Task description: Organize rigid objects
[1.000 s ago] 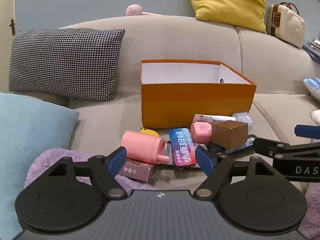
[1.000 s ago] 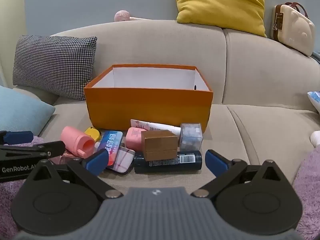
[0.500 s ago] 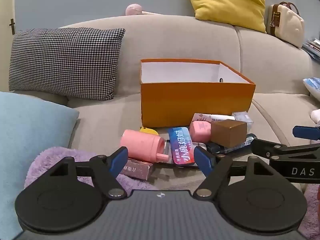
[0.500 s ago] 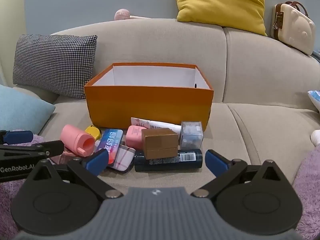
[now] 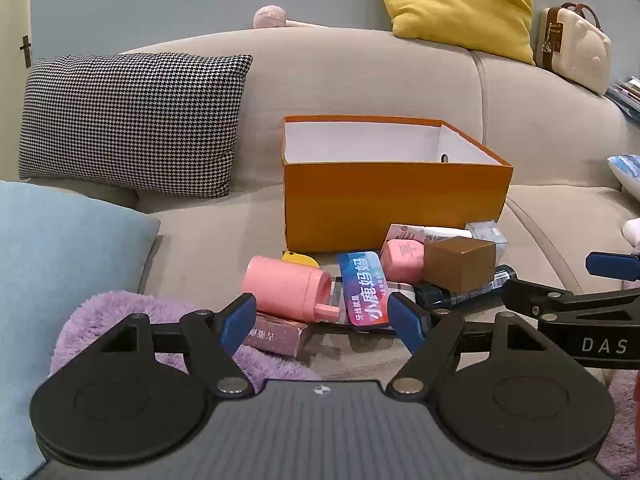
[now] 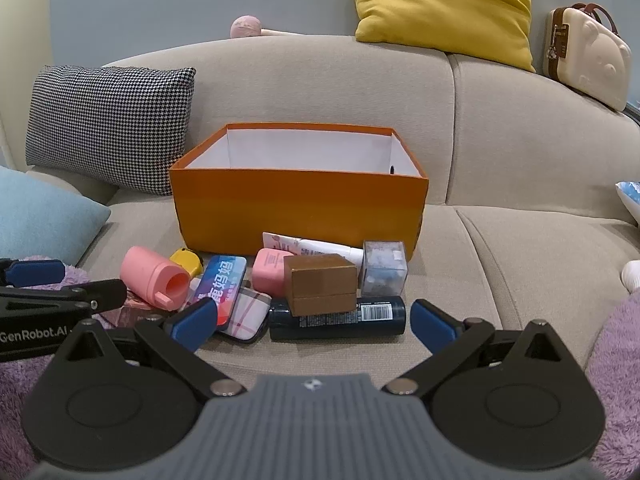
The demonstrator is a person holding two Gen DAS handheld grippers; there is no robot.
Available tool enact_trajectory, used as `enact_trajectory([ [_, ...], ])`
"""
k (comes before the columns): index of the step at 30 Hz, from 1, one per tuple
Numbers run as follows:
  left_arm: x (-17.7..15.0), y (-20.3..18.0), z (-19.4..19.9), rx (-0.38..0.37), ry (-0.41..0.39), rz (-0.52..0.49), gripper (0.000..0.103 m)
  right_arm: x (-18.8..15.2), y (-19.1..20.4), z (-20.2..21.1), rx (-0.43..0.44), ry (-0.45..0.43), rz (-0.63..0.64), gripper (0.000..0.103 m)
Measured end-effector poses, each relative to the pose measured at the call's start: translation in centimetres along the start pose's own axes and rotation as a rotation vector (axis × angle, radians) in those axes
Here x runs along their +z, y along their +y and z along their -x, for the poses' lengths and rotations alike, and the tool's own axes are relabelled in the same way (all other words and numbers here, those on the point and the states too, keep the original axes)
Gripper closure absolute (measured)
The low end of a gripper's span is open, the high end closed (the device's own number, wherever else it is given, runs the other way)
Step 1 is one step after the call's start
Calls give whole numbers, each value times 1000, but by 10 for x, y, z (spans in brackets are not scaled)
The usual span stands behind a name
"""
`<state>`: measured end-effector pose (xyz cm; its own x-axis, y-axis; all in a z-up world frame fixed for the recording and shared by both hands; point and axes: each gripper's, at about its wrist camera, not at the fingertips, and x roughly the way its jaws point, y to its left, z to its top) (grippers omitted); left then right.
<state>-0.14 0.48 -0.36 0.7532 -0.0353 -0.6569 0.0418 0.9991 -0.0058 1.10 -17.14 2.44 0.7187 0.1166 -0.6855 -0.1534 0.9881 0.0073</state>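
Observation:
An empty orange box (image 6: 298, 210) (image 5: 394, 204) stands on the beige sofa seat. In front of it lies a heap: a pink cylinder (image 5: 288, 286) (image 6: 154, 278), a blue tin with white lettering (image 5: 364, 288) (image 6: 222, 286), a pink case (image 6: 268, 276), a brown box (image 6: 322, 290) (image 5: 460, 264) on a dark bottle (image 6: 340, 318), a clear cube (image 6: 384, 268), a white tube (image 6: 316, 246), a yellow item (image 6: 186, 262), a mauve carton (image 5: 276, 334). My left gripper (image 5: 322, 320) is open just short of the pink cylinder and tin. My right gripper (image 6: 312, 318) is open before the dark bottle. Neither holds anything.
A houndstooth cushion (image 5: 128, 120) and a light blue cushion (image 5: 52, 280) lie on the left. A purple fluffy throw (image 5: 120, 316) covers the seat's near edge. On the backrest rest a yellow cushion (image 6: 444, 0) and a cream bear-shaped case (image 6: 588, 56).
The left gripper's blue fingers have drawn together slightly. Both hands and all objects stay where they were.

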Motion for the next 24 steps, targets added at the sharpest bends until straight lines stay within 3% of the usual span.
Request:
enact_trajectory([
  [24, 0, -3, 0, -6, 20, -5, 15, -3, 1, -4, 1, 13, 2, 1],
])
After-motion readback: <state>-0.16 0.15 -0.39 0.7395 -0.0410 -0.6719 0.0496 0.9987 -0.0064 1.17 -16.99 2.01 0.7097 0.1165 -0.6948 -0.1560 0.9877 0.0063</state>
